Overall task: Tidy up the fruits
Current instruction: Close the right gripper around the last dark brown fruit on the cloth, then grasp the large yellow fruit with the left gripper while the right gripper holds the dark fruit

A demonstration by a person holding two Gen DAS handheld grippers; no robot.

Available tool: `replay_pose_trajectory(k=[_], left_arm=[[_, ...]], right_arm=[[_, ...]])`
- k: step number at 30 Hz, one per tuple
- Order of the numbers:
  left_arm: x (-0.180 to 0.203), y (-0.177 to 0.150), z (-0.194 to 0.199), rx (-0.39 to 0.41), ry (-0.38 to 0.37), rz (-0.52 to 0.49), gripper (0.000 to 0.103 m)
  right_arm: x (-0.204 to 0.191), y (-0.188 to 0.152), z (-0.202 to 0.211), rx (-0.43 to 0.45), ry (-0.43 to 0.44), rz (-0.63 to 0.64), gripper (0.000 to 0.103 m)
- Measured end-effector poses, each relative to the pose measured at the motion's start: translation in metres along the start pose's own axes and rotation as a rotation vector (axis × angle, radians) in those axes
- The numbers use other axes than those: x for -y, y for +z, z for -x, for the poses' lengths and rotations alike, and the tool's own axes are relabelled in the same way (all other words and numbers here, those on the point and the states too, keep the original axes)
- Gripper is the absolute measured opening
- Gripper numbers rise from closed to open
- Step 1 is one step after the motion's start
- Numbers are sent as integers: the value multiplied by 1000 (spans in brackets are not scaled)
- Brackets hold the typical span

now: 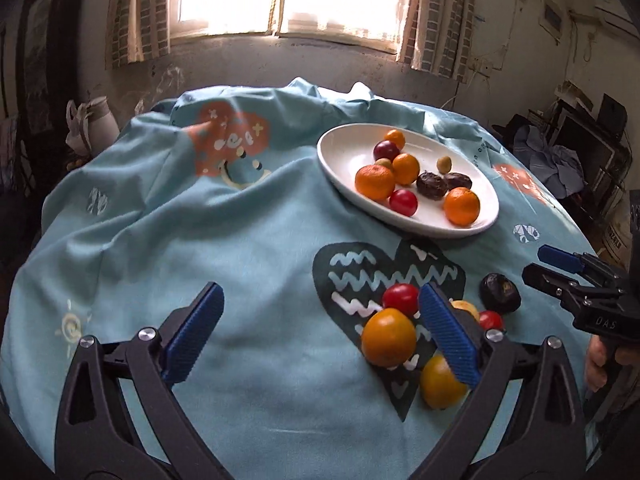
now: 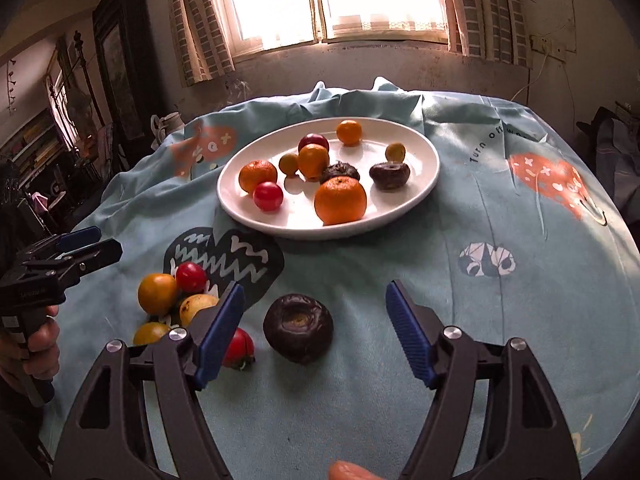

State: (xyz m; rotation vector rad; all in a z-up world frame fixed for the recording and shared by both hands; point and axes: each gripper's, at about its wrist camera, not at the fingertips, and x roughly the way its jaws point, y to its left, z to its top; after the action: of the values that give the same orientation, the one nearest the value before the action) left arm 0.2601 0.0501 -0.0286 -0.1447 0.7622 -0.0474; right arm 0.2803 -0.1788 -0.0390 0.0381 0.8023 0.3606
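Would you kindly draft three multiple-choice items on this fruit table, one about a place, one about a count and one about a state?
1. Where does the lone dark wrinkled fruit off the plate lie?
A. On the cloth in front of the right gripper
B. On the windowsill
C. Between the left gripper's pads

2. How many dark wrinkled fruits lie on the white plate?
A. None
B. Two
C. Five

3. How does the left gripper stand?
A. Shut on an orange
B. Shut on nothing
C. Open, holding nothing

Answers:
1. A: the right wrist view shows it on the blue cloth, between the open fingers' line and apart from both.
2. B: two sit side by side on the plate.
3. C: its blue pads stand wide apart over bare cloth.
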Motion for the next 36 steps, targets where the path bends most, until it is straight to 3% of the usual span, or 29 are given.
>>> replay_pose_trajectory(k=[4, 8, 17, 26, 36], left_arm=[[-16, 2, 3, 10, -27, 95, 99], [-13, 0, 6, 18, -18, 82, 99], [-4, 0, 14, 33, -23, 46, 99], [-4, 2, 20, 42, -50, 54, 99], [-1, 1, 22, 36, -45, 40, 99]], right_arm=[[-4, -5, -6, -33, 13, 4, 73], [-6, -8, -13, -56, 4, 4, 73], [-5, -11, -21, -66, 2, 0, 56], [-9, -12, -34, -102, -16, -4, 56], [-18, -13, -34, -98, -59, 39, 45]])
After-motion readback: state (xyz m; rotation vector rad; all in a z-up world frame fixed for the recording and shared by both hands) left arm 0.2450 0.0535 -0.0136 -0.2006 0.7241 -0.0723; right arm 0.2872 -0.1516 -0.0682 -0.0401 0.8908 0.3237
